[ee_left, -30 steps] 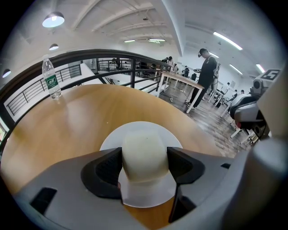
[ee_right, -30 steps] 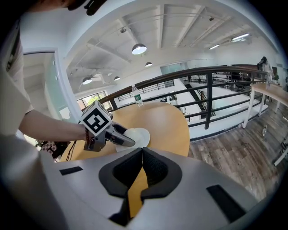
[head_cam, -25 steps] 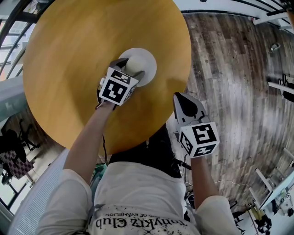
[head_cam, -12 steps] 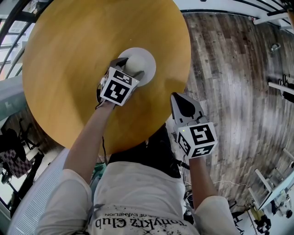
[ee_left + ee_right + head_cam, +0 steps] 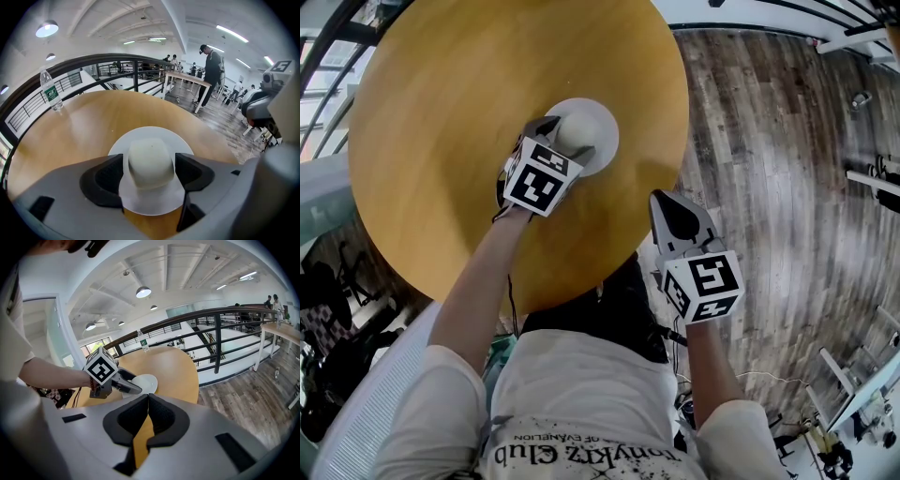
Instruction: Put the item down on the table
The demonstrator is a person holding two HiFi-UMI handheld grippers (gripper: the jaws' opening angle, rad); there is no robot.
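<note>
A cream-white rounded item [image 5: 151, 161] sits between the jaws of my left gripper [image 5: 150, 171], which is shut on it, both pads against its sides. Under it a white plate [image 5: 140, 140] lies on the round wooden table [image 5: 93, 126]. From the head view the item [image 5: 572, 131] shows just past the left gripper [image 5: 565, 139], over the plate [image 5: 598, 141] near the table's middle. My right gripper [image 5: 668, 202] hangs off the table's near right edge, shut and empty; its jaws [image 5: 147, 399] meet with nothing between them.
A water bottle [image 5: 50, 90] stands at the table's far left rim, also seen in the right gripper view [image 5: 141, 340]. A dark railing [image 5: 117, 58] curves behind the table. People stand by desks [image 5: 211, 65] farther back. Wood plank floor [image 5: 769, 141] lies to the right.
The right gripper has drifted very slightly left. The left gripper, the item and the plate have not moved.
</note>
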